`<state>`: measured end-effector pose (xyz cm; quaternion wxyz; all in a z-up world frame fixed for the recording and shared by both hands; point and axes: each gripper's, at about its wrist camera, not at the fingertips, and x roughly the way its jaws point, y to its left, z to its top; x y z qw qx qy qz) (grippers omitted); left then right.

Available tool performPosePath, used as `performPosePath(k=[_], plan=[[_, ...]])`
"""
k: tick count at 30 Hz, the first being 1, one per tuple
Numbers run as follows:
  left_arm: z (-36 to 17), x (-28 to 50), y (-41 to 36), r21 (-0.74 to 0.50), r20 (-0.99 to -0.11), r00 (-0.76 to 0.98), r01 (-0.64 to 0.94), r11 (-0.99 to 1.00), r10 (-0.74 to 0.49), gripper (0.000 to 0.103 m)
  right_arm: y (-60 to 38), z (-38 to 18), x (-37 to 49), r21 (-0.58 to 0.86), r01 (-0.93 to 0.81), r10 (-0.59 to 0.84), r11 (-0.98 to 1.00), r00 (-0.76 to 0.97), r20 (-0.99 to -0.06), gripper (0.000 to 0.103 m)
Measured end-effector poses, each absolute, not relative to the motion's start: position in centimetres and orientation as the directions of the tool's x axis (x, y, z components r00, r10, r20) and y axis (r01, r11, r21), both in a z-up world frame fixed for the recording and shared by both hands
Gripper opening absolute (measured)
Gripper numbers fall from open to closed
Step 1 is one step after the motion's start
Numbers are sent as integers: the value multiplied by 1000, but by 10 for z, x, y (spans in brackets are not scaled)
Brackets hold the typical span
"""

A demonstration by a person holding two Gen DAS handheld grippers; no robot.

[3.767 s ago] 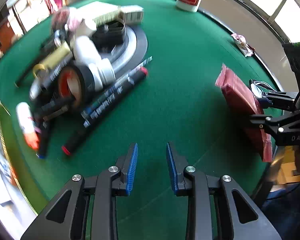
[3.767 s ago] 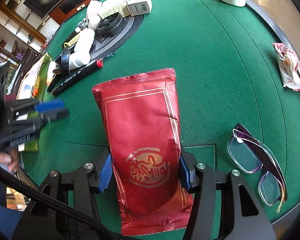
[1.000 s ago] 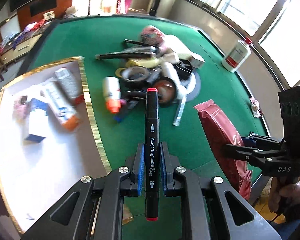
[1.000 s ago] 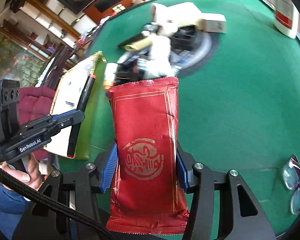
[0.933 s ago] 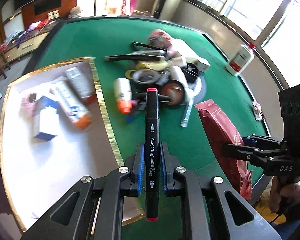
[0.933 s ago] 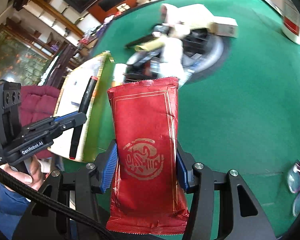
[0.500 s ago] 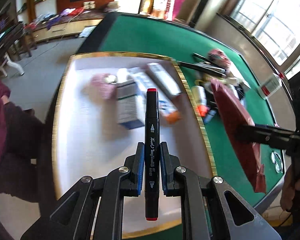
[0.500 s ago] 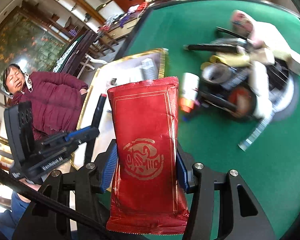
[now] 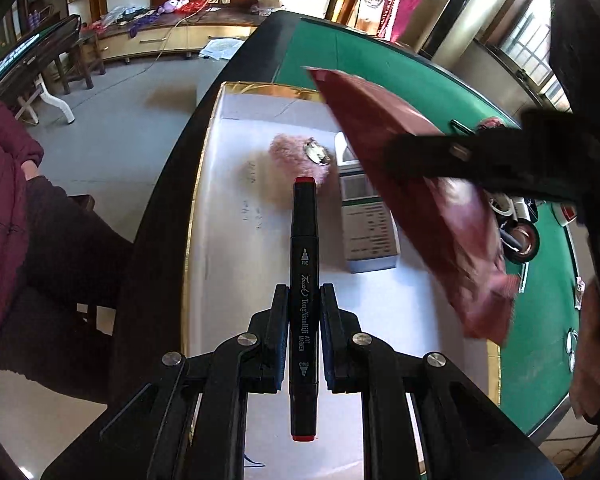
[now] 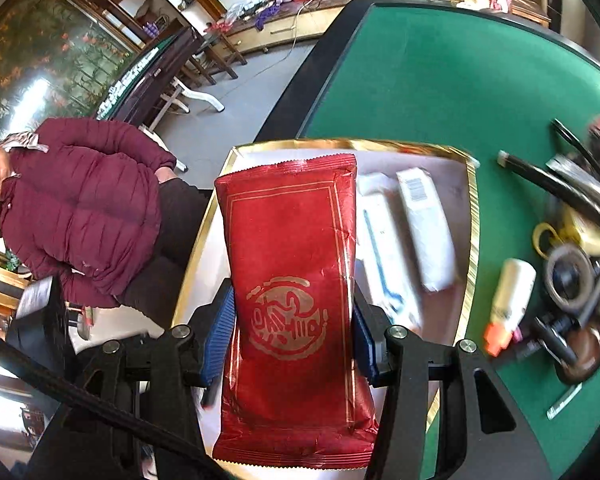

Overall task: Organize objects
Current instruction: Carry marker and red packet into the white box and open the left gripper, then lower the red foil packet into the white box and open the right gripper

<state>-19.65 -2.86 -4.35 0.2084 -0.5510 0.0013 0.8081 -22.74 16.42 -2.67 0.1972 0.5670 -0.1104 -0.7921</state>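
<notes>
My left gripper [image 9: 304,304] is shut on a black marker [image 9: 303,264] with red caps, held lengthwise above the white, gold-rimmed tray [image 9: 228,208]. My right gripper [image 10: 294,320] is shut on a red foil packet [image 10: 292,280], also hanging over the tray [image 10: 473,216]. In the left wrist view that packet [image 9: 412,200] and the dark right gripper cross the tray's right half. A pink fluffy item [image 9: 296,156] and a white box [image 9: 366,224] lie in the tray, as do two white packs [image 10: 426,228].
A heap of loose things [image 10: 568,268] sits on the green table [image 10: 440,80] right of the tray: tape rolls, markers, a white bottle with an orange cap [image 10: 510,300]. A person in a maroon jacket [image 10: 76,208] sits beside the table's left edge. Glasses [image 9: 570,350] lie near the right rim.
Both grippers have swung left from over the green felt and the heap to above the white tray, each keeping its grip. The packet now crosses the left wrist view closer.
</notes>
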Motion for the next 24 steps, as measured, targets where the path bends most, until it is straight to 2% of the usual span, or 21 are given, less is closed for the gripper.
performPosePath(k=[17, 24], plan=[[-50, -201, -37, -214, -894, -320, -305, -928, 312, 12, 108, -60, -263, 258, 195, -301, -946, -243, -922, 51], [-53, -202, -37, -220, -900, -312, -280, -934, 305, 12, 115, -61, -268, 293, 179, -331, -939, -244, -911, 56]])
